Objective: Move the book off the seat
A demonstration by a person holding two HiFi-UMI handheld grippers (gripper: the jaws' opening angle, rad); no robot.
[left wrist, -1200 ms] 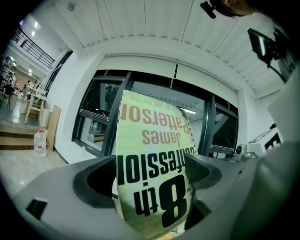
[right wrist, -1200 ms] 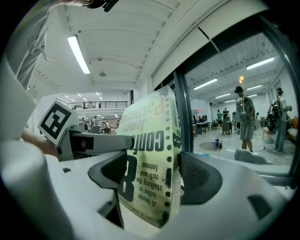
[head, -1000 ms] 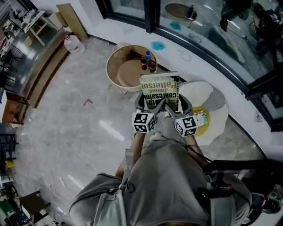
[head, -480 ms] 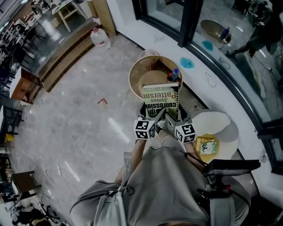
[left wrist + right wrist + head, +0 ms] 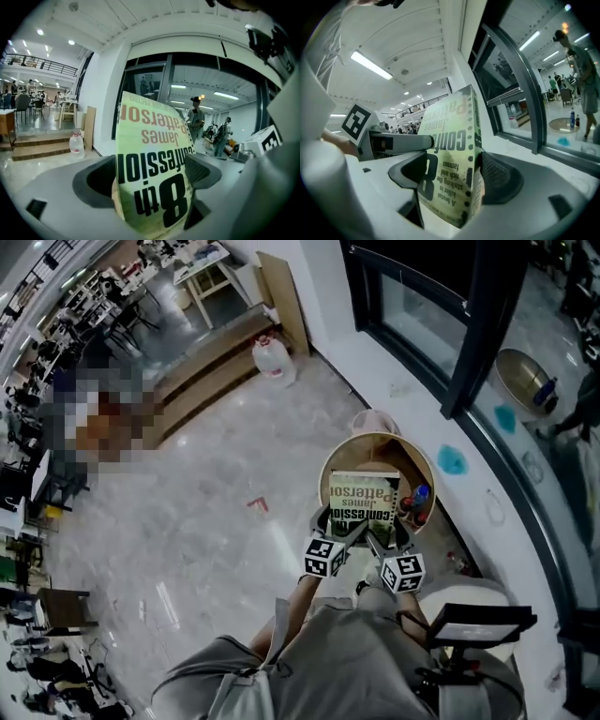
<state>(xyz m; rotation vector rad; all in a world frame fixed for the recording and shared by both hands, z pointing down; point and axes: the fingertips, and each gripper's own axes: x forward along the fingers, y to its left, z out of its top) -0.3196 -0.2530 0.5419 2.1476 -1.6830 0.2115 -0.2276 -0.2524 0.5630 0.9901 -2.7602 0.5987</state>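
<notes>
**Head view.** The book point(image 5: 364, 501) is carried by both tools. The left gripper point(image 5: 343, 529) and the right gripper point(image 5: 379, 538) each pinch its near edge, so the cover reaches out ahead of the jaws, face up. A second ago it hung over the white seat point(image 5: 467, 594). Now the seat lies behind the jaws and off to their right, and under them sits a round table point(image 5: 330, 463) of pale wood with a raised rim. Small bottles point(image 5: 417, 505) stand on the table just right of the jaws. The book is therefore clear of the seat, and I judge that only setting it down remains. The floor point(image 5: 206, 502) looks like polished grey stone, glossy with reflections.

**Left gripper view.** The left gripper point(image 5: 151, 173) has its jaws closed on the book point(image 5: 150, 159), spread only by its thickness. The cover is smooth pale-green card with heavy black lettering and a brownish author's name. The pads are dark, and the right one is finely ribbed. The gripper's body is smooth grey plastic.

**Right gripper view.** The right gripper point(image 5: 457, 176) has its jaws clamped across the book point(image 5: 450, 183) near the spine. The spine is flat, and a row of dark dots runs along it. The book is a thin, slightly bowed paperback.
</notes>
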